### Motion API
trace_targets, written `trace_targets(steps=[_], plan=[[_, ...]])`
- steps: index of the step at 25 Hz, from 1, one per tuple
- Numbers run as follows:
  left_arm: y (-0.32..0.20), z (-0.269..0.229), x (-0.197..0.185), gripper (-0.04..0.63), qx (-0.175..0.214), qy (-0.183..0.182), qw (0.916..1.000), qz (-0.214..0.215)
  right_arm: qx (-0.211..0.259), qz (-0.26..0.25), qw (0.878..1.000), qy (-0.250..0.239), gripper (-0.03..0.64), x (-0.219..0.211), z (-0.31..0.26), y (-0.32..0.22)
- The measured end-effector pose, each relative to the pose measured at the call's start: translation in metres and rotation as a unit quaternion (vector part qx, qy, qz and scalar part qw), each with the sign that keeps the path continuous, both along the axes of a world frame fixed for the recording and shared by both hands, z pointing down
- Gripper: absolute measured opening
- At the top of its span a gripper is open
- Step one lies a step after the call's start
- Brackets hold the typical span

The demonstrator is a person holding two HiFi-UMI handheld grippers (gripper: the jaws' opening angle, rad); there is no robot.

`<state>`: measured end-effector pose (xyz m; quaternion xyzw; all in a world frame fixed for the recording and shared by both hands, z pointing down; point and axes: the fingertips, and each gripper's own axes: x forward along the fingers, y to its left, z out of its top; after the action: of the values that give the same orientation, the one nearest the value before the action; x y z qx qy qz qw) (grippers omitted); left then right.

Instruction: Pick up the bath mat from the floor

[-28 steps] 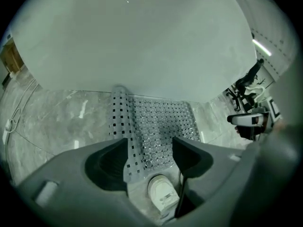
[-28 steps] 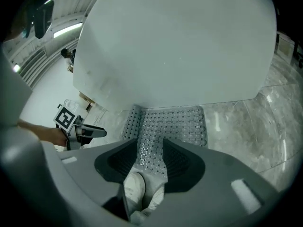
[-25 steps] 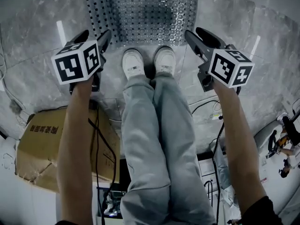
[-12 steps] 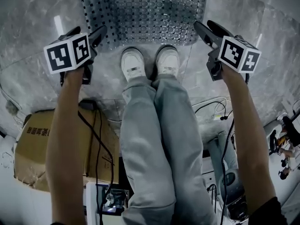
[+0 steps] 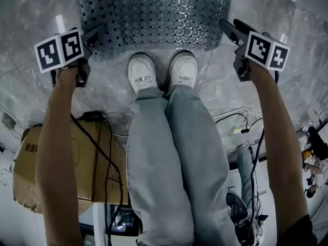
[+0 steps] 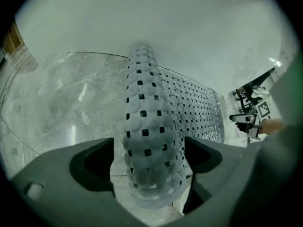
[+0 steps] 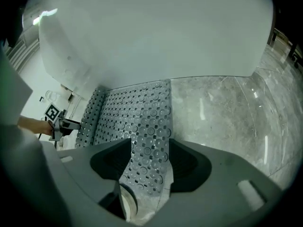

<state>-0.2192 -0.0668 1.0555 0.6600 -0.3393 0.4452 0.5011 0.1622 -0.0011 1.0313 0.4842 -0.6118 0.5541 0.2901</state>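
Observation:
A grey perforated bath mat (image 5: pixel 159 14) lies on the marble floor in front of the person's feet. My left gripper (image 5: pixel 95 33) is at the mat's near left corner. In the left gripper view, a raised, curled fold of the mat (image 6: pixel 142 108) stands between the jaws of the left gripper (image 6: pixel 149 150), which are opening. My right gripper (image 5: pixel 229 28) is at the near right corner. In the right gripper view, the mat's edge (image 7: pixel 137 112) runs between the jaws of the right gripper (image 7: pixel 149 160), which are also opening.
White shoes (image 5: pixel 142 73) stand just behind the mat's near edge. A cardboard box (image 5: pixel 31 178) lies behind at the left, and cables (image 5: pixel 236 119) at the right. A white wall (image 6: pixel 165 27) rises beyond the mat. The floor (image 5: pixel 36 101) is grey marble.
Both grippers have moved forward and apart, from beside the shoes out to the mat's near corners.

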Motion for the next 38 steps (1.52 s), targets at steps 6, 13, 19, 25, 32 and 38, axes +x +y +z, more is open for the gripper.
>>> trace_targets(steps=[6, 13, 19, 25, 32, 38], plan=[[-0.002, 0.021, -0.001, 0.473, -0.002, 0.019, 0.9998, -0.011, -0.016, -0.003, 1.0, 0.011, 0.259, 0.012, 0.031, 0.001], [-0.009, 0.03, 0.009, 0.477, 0.001, 0.063, 0.9979, -0.016, -0.023, -0.004, 1.0, 0.015, 0.259, 0.016, 0.058, -0.008], [-0.013, 0.036, 0.02, 0.477, -0.002, 0.082, 0.9965, -0.018, -0.027, -0.012, 0.999, 0.017, 0.259, 0.013, 0.07, -0.009], [-0.018, 0.042, 0.022, 0.489, -0.01, 0.08, 0.9965, -0.021, -0.028, -0.025, 0.999, 0.016, 0.259, 0.006, 0.074, -0.01], [-0.017, 0.042, 0.023, 0.489, -0.018, 0.053, 0.9981, -0.024, -0.036, -0.043, 0.998, 0.009, 0.207, -0.009, 0.071, -0.007], [-0.013, 0.038, 0.022, 0.377, -0.049, 0.021, 0.9985, -0.01, -0.055, -0.038, 0.997, 0.037, 0.069, -0.006, 0.07, -0.004]])
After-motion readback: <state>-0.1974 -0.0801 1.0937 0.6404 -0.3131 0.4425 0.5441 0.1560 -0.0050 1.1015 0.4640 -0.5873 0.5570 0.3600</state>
